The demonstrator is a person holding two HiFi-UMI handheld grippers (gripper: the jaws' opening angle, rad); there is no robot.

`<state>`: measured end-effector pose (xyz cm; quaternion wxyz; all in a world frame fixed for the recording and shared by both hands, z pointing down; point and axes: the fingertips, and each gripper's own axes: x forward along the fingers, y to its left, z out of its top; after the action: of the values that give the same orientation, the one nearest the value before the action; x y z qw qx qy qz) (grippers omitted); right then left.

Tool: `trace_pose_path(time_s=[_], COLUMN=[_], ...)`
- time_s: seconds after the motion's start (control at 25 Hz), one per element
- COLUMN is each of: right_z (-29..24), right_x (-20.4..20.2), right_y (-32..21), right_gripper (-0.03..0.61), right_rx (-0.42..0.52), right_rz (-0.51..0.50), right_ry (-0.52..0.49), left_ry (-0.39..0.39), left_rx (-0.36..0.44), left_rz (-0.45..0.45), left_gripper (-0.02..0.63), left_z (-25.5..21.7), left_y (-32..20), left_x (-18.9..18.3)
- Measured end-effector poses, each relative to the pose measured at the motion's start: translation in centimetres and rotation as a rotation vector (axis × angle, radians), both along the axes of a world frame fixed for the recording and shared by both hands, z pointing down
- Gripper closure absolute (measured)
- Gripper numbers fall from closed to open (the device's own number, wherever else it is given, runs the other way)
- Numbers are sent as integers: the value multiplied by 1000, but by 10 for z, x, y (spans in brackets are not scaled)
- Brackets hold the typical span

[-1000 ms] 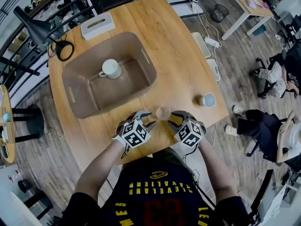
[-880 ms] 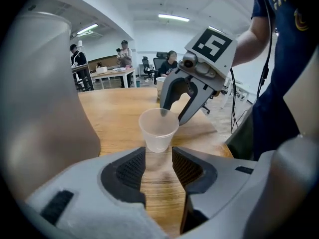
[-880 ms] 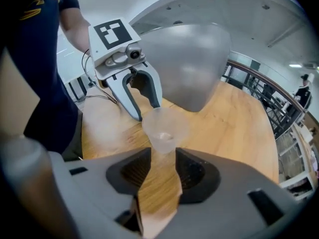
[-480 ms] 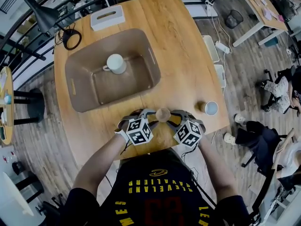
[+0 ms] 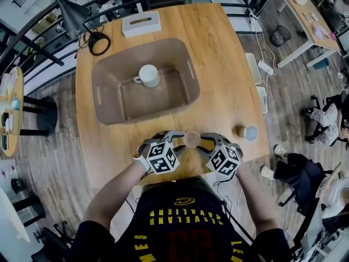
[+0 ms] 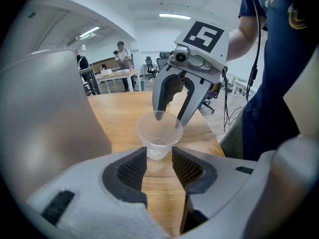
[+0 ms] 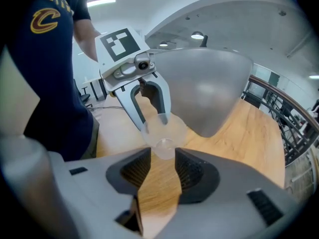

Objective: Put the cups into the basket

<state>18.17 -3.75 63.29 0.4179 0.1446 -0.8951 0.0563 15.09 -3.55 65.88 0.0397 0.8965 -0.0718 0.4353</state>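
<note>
Left gripper (image 6: 159,158): fingers (image 6: 132,166) partly open, their tips clamped on the base of the clear cup (image 6: 159,133). Right gripper (image 7: 163,158): fingers (image 7: 192,171) also partly open, gripping the same cup's base from the opposite side. The cup is upright at the near edge of the surface (image 5: 218,64), between the two grippers. The basket (image 5: 106,100) sits towards the far left corner, well apart, with a white mug (image 5: 148,75) inside. A second cup (image 5: 251,132) stands by the right edge.

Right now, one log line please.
left gripper: on clear cup | right gripper: same cup | basket: white mug inside
</note>
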Motion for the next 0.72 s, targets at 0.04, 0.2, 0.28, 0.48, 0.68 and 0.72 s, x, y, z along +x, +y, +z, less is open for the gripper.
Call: trace_pose_path(time_s=[0.04,0.2,0.28,0.48,0.68,0.72], right_z=[-6,-34,-47,-79,-125,-136], right_x=[-5,-32,-48,-89,-129,-136], right_y=[2,12,16,21,18,16], right_gripper=[423,422,423,423,422,422], right_rx=[-7,-6,2,18,34,36], right_rz=[-3,-38,-63,-129,-192,-202], right_ry=[-12,-34,-34,-38,-78,-88], left_ry=[2,18,26,50,47,45], left_rx=[-3,-6,3,8,12,12], left_rz=[-9,-34,-39,-72,-87,-88], left_gripper=[459,459,459,459,459,459], left_z=[-5,-31,-45,-76,-115,-124], left_y=[2,14,19,25,23,21], left_x=[-5,-31,-47,-89,-128,-134])
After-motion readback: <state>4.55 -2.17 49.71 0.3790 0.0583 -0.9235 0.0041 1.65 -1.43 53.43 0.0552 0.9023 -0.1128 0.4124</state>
